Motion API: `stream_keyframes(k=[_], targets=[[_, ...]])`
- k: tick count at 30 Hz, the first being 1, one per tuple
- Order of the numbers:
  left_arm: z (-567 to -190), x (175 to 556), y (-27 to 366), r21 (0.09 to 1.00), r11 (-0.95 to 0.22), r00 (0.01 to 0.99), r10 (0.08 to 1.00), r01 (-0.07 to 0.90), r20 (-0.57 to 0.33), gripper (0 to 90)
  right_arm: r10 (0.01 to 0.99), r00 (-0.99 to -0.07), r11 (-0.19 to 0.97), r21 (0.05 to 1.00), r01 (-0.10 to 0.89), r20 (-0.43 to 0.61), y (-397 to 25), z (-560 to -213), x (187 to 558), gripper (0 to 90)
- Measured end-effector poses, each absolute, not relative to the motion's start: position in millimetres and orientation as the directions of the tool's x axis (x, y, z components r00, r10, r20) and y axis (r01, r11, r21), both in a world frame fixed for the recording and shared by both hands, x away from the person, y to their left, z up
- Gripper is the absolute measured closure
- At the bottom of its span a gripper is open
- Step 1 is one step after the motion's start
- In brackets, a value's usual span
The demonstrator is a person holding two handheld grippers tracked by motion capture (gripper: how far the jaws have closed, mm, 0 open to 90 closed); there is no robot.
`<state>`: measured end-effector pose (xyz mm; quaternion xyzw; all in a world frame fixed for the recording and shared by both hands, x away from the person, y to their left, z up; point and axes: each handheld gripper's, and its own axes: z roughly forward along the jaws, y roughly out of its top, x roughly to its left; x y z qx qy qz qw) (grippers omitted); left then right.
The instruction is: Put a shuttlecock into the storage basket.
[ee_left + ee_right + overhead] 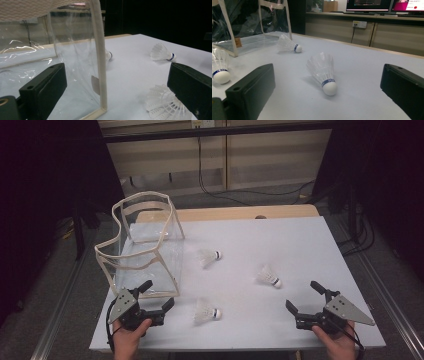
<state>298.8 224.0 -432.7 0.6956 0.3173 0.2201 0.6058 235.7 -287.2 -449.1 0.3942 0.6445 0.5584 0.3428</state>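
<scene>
A clear plastic bag [142, 245] with cream trim stands open on the left of the white table [300, 240]. Three white shuttlecocks lie on the table: one beside the bag [207, 256], one at centre right [269, 276] and one near the front [206, 312]. My left gripper [159, 294] is open at the bag's front corner, holding nothing. In the left gripper view the bag's trim edge [100, 62] stands between the jaws, with the front shuttlecock [165, 105] by the right jaw. My right gripper [302, 296] is open at front right, facing the centre-right shuttlecock [323, 71].
The table's front edge runs just under both hands. A wooden strip [225, 213] borders the far edge. Cables trail on the floor [240, 195] behind the table. Bare white surface lies at the table's far right.
</scene>
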Motion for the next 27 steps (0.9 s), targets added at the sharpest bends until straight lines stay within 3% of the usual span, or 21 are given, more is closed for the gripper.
stream_keyframes(k=[27], targets=[[-426.7, 294.2, 216.5, 0.977, -0.071, 0.751, 0.652, 0.199, -0.106, 1.5, 0.885, -0.467, 0.064, 0.991, 0.116, -0.002, -285.4, -446.7, 237.9, 0.0]])
